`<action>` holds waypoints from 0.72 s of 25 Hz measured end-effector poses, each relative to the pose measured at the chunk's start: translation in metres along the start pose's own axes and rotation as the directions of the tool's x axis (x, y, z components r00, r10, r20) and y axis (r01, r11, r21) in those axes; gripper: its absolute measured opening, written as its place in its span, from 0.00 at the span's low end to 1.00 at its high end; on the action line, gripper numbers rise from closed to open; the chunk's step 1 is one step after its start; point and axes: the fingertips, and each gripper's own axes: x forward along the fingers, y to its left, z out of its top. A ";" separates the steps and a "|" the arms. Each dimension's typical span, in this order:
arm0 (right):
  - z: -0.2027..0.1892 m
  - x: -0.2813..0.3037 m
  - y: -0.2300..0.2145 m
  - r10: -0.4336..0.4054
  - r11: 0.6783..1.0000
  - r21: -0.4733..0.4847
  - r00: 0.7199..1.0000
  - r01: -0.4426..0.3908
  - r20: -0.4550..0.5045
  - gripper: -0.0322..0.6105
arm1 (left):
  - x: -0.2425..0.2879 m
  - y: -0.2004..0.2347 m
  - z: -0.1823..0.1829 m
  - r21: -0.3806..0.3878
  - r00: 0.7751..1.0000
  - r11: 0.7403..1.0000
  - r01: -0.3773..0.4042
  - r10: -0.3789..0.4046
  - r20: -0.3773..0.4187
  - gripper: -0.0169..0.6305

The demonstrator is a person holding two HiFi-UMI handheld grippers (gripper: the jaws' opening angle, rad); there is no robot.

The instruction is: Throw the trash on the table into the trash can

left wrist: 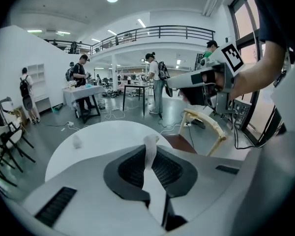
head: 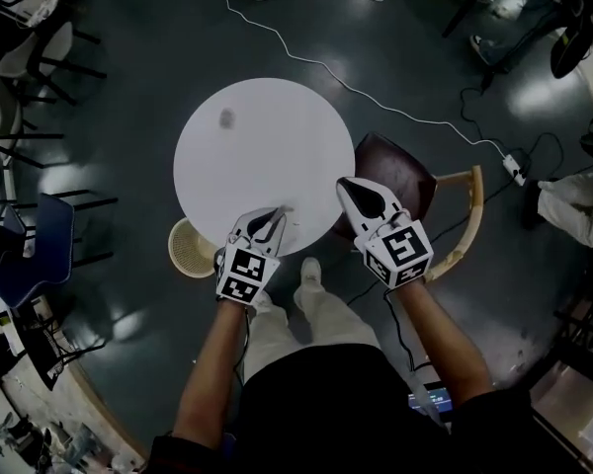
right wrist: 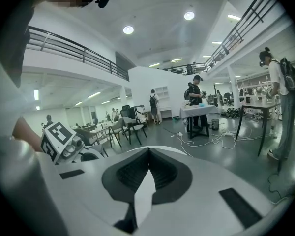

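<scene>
At the near edge of the round white desk [head: 257, 156], head view: the left gripper [head: 275, 215] and right gripper [head: 359, 194] hover. A crumpled scrap [head: 226, 118] lies on the desk's far side, and the trash can [head: 190, 248] is partly hidden under the near-left rim.

Left gripper view: the jaws pinch a white paper strip [left wrist: 150, 149] above the desk.

Right gripper view: the jaws are closed together and empty, hiding most of the desk.

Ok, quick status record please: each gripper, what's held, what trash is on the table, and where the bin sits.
left gripper: shut on a white paper strip, above the table's near edge
right gripper: shut, nothing between the jaws
table: round, white
trash on table: one crumpled wad, far side
trash can: woven basket on the floor, at the table's near-left edge, beside the left gripper
</scene>
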 end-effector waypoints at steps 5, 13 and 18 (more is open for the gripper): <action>0.020 0.010 0.026 0.064 0.997 -0.047 0.998 -0.064 -0.001 0.08 | -0.045 0.014 0.020 -0.045 0.993 0.998 -0.054 0.059 0.105 0.09; 0.039 0.026 0.066 0.169 0.981 -0.097 0.985 -0.170 -0.018 0.08 | -0.108 0.041 0.034 -0.178 0.956 0.970 -0.164 0.200 0.212 0.09; 0.050 0.036 0.099 0.254 0.956 -0.141 0.967 -0.255 -0.030 0.08 | -0.149 0.054 0.049 -0.250 0.912 0.940 -0.231 0.298 0.281 0.09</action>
